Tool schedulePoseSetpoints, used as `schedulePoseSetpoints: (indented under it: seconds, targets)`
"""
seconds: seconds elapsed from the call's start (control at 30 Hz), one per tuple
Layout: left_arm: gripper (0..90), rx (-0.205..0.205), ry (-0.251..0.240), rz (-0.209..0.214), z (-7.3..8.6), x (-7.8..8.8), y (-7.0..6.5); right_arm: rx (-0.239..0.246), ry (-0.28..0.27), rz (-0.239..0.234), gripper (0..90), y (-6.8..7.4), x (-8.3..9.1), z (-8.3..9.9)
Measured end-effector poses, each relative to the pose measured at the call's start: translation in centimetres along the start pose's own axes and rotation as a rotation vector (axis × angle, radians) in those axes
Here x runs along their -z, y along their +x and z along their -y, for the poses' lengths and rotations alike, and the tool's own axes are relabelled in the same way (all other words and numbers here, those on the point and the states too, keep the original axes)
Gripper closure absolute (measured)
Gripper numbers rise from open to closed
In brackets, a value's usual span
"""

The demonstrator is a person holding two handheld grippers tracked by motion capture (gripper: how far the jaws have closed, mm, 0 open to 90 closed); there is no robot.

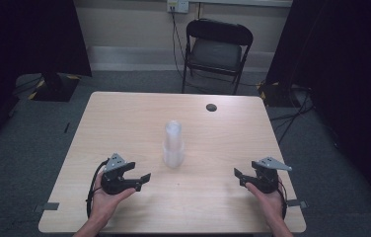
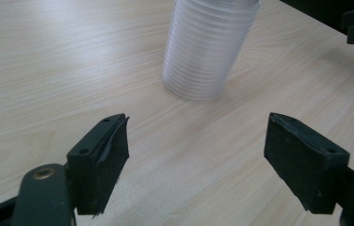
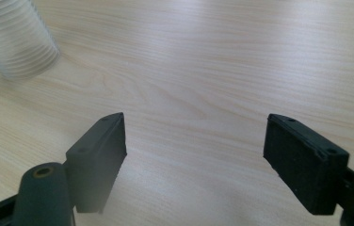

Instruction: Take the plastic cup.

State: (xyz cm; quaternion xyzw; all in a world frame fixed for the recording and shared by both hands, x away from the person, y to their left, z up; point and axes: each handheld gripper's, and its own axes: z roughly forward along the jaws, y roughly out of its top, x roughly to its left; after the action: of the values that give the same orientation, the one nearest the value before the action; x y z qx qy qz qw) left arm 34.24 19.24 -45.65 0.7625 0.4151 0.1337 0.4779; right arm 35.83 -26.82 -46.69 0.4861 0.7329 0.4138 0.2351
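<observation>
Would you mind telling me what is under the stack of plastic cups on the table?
The stack of cups stands upside down, directly on the bare wooden table. Their ribbed walls are cloudy, so anything inside the stack cannot be made out.

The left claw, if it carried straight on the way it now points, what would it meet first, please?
Most likely the stack of clear cups, which stands upright just ahead of the open left claw, slightly off centre. Bare table lies between them; depth is hard to judge.
</observation>
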Motion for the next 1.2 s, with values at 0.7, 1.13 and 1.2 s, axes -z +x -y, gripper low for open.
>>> schedulePoseSetpoints:
  seconds: [0.7, 1.13, 1.2]
  targets:
    - [16.7, -0.046, -0.100, 0.048, -2.7, 0.5, -1.9, 0.041, 0.009, -0.035, 23.4, 1.3, 0.2, 0.0]
    - [23.5, -0.113, -0.134, 0.033, -6.1, -1.0, -2.6, 0.047, 0.000, -0.057, 22.9, 1.7, 0.1, -0.2]
    - [23.4, -0.112, -0.136, 0.041, -6.5, -1.2, -2.6, 0.046, 0.000, -0.059, 22.9, 1.7, 0.1, -0.3]
